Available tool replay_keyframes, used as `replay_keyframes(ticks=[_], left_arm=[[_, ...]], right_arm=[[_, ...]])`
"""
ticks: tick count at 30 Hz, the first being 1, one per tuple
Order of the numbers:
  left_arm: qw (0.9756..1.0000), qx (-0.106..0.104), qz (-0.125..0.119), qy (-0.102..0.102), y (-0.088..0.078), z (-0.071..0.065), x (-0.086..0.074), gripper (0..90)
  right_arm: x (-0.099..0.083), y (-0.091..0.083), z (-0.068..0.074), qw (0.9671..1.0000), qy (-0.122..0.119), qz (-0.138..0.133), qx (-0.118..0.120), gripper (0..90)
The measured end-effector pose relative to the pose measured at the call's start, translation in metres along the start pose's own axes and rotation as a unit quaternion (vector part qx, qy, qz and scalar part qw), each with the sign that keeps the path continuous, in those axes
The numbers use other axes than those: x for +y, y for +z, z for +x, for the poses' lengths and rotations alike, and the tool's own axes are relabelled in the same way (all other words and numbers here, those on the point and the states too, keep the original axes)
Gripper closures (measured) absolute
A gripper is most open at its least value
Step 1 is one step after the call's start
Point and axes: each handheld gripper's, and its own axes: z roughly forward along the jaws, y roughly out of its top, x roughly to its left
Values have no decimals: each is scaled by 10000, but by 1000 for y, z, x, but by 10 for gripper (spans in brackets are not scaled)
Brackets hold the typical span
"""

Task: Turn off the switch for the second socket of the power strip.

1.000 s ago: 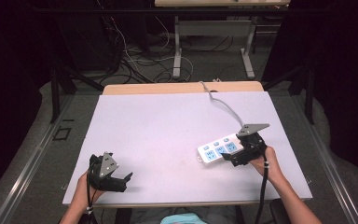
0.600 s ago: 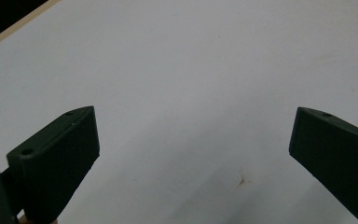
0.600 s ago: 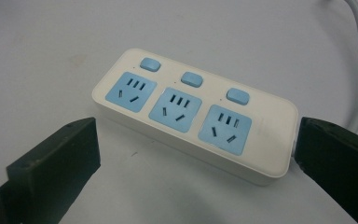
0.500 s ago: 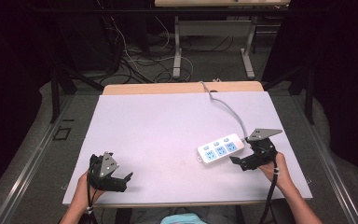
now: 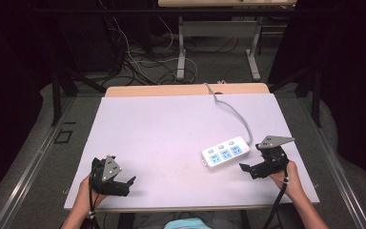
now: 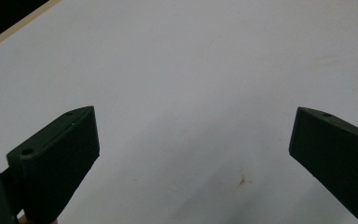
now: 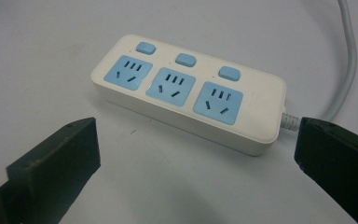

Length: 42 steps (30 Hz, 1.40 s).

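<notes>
A white power strip (image 5: 226,152) (image 7: 189,94) with three blue sockets and three blue switches lies flat on the right half of the white table top (image 5: 171,129). Its grey cable (image 5: 231,109) (image 7: 349,60) runs back over the table's far edge. My right gripper (image 5: 246,168) (image 7: 196,154) is open just right of and nearer than the strip, apart from it, with nothing between its jaws. At the near left corner my left gripper (image 5: 129,183) (image 6: 191,149) is also open over bare table, its jaws wide and holding nothing.
A wooden strip (image 5: 186,89) borders the table's far edge. Beyond it stand metal desk legs (image 5: 181,52) and loose cables (image 5: 138,62) on the floor. A small brown speck (image 6: 242,179) marks the table surface ahead of the left gripper.
My right gripper has drawn back from the power strip toward the near right and now stands apart from it. The strip lies where it was. The left gripper has not moved.
</notes>
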Motion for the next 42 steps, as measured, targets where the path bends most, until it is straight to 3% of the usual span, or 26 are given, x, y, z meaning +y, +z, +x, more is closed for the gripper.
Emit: replay_keyframes(ticks=[32,42], left_arm=[[10000,7,6,-1,1,0,0,13],[10000,5,11,0,1,0,0,12]], right_arm=[[-26,-9,4,9996,203,-33,-216,0],[-30,-8,5,9998,155,15,-149,0]])
